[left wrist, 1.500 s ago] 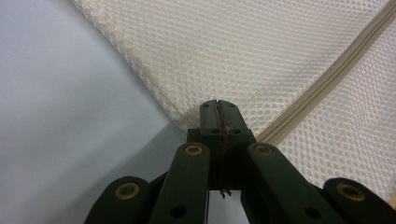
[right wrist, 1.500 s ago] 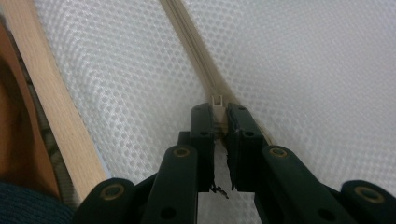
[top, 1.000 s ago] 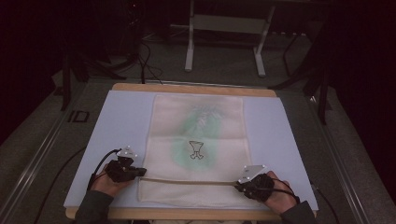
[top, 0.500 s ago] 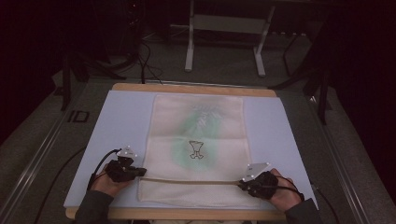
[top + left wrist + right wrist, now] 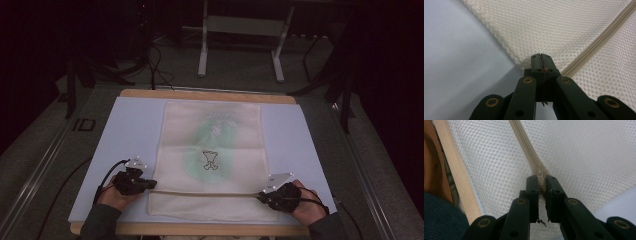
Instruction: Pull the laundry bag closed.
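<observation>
At the left end of the zipper (image 5: 205, 194): left gripper (image 5: 541, 58), fingers pinched tight on the corner of the mesh laundry bag (image 5: 212, 150), holding it down. Bag flat on the pale mat of the desk (image 5: 130, 125), long side running away from the person, zipper running left to right across the near end. At the right end of the zipper: right gripper (image 5: 541, 181), fingers squeezed narrow on the little zipper pull (image 5: 540, 174). Probably the zipping step, pull parked at the right end. Next, likely a slow, straight slide of the pull along the zipper toward the left gripper, with the corner kept tight.
</observation>
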Motion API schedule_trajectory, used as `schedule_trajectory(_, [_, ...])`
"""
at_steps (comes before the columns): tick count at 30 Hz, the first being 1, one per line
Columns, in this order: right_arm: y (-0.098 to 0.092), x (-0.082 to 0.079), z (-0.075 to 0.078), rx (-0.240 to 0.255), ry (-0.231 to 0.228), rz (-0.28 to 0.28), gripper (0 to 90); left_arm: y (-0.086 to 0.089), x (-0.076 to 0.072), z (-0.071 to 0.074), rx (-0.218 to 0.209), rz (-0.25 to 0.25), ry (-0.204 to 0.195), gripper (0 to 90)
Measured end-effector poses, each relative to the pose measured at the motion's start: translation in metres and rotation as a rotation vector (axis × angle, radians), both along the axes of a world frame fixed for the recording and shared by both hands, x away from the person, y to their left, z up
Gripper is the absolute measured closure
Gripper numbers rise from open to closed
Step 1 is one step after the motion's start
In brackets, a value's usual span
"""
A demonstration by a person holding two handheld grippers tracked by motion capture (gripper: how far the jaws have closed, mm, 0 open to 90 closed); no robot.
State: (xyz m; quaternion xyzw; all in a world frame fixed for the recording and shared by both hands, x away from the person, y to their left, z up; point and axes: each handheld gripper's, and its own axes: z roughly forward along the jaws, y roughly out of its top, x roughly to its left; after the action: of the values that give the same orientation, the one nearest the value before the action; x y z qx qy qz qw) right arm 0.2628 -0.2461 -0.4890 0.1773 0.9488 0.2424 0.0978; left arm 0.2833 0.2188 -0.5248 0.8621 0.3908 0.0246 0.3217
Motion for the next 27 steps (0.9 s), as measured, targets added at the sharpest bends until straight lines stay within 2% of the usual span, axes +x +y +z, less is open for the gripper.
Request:
schedule_trajectory(3, [0.0, 0.0, 0.0, -0.011, 0.007, -0.002, 82.3, 0.0, 0.0, 0.0, -0.001, 0.001, 0.001, 90.0])
schedule_trajectory(7, [-0.004, 0.0, 0.002, 0.004, 0.008, 0.001, 82.3, 0.0, 0.0, 0.0, 0.0, 0.0, 0.0, 90.0])
schedule_trajectory(8, [-0.005, 0.0, 0.002, -0.028, 0.002, -0.008, 82.3, 0.0, 0.0, 0.0, 0.0, 0.0, 0.0, 90.0])
schedule_trajectory(10, [-0.007, 0.0, 0.002, -0.046, -0.002, -0.012, 82.3, 0.0, 0.0, 0.0, 0.0, 0.001, 0.0, 90.0])
schedule_trajectory(12, [-0.023, 0.001, 0.004, -0.024, -0.001, -0.049, 82.3, 0.0, 0.0, 0.0, -0.001, 0.001, 0.001, 90.0])
schedule_trajectory(13, [-0.023, 0.001, 0.004, -0.024, -0.001, -0.049, 82.3, 0.0, 0.0, 0.0, -0.002, 0.002, 0.001, 90.0])
schedule_trajectory(14, [-0.03, -0.001, 0.005, -0.01, 0.006, -0.066, 82.3, 0.0, 0.0, 0.0, -0.002, 0.002, 0.002, 90.0])
schedule_trajectory(15, [-0.03, -0.001, 0.005, -0.01, 0.006, -0.066, 82.3, 0.0, 0.0, 0.0, -0.002, 0.002, 0.002, 90.0])
schedule_trajectory(16, [-0.033, -0.001, 0.005, 0.01, 0.012, -0.063, 82.3, 0.0, 0.0, 0.0, 0.0, 0.0, 0.001, 90.0])
schedule_trajectory(27, [-0.037, 0.002, 0.004, 0.014, 0.037, -0.066, 82.3, 0.0, 0.0, 0.0, -0.003, -0.001, 0.0, 90.0])
